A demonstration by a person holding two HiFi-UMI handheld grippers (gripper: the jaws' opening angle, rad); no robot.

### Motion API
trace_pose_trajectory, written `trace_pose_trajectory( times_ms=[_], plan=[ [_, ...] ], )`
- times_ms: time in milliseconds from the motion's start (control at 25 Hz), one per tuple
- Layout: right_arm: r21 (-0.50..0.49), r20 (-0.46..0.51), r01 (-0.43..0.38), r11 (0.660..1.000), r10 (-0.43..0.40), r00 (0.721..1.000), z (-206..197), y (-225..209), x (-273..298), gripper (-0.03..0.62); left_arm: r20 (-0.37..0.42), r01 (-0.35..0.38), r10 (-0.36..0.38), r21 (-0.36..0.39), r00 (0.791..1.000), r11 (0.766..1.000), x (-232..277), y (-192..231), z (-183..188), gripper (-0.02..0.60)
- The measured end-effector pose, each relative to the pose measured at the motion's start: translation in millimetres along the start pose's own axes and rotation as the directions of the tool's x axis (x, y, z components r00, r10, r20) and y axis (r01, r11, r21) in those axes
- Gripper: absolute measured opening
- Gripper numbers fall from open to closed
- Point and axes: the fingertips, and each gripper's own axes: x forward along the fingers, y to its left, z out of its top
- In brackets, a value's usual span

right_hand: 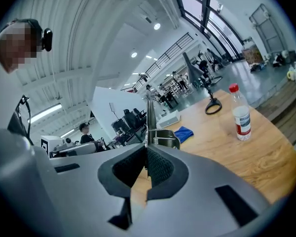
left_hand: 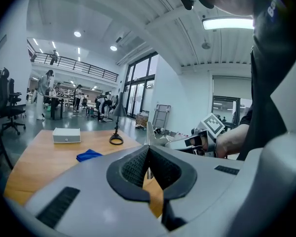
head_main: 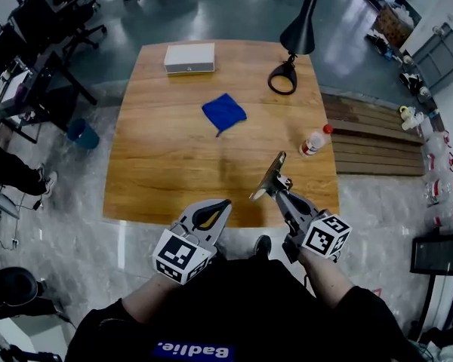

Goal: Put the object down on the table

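Grey polished floor surrounds a square wooden table point(head_main: 158, 164), with office chairs point(head_main: 64, 17) off its far left corner. On the far side of the table sit a white box point(head_main: 189, 57) and, to its right, a black desk lamp point(head_main: 294, 40) with a ring base. A crumpled blue cloth point(head_main: 223, 112) lies near the middle. A clear plastic bottle point(head_main: 313, 141) with a red cap is at the right edge.

The right gripper point(head_main: 281, 188) is pressed shut on a flat metal clip point(head_main: 268, 178) with a coil spring. The clip juts up and away from the jaws over the near right part of the tabletop, on the near side of the bottle. Whether it touches the wood cannot be told. The left gripper point(head_main: 211, 214) hovers at the near edge, just left of the right one, its jaws pressed together with nothing between them.
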Motion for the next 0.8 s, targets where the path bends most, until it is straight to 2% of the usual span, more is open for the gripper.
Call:
trace_pose_trajectory(
  times_ms=[200,360,680,800],
  plan=[
    [0.142,-0.016,-0.033,0.989,0.035,0.999,-4,-27,21,0.008,-0.030,-0.064,0.064,-0.017,0.998,0.998,0,10,-3,0.008],
    [0.220,-0.020,-0.060,0.974,0.066,0.998,-5,-40,33,0.008,-0.039,-0.096,0.095,-0.013,0.995,0.995,6,12,-1,0.008],
    [0.360,-0.020,-0.051,0.932,0.062,0.998,-15,-68,44,0.008,-0.025,-0.092,0.093,0.032,0.995,0.995,21,-2,15,0.008],
    [0.421,-0.017,-0.044,0.906,0.056,0.998,-24,-80,52,0.008,-0.028,-0.090,0.091,0.037,0.995,0.995,21,-4,16,0.008]
  ],
)
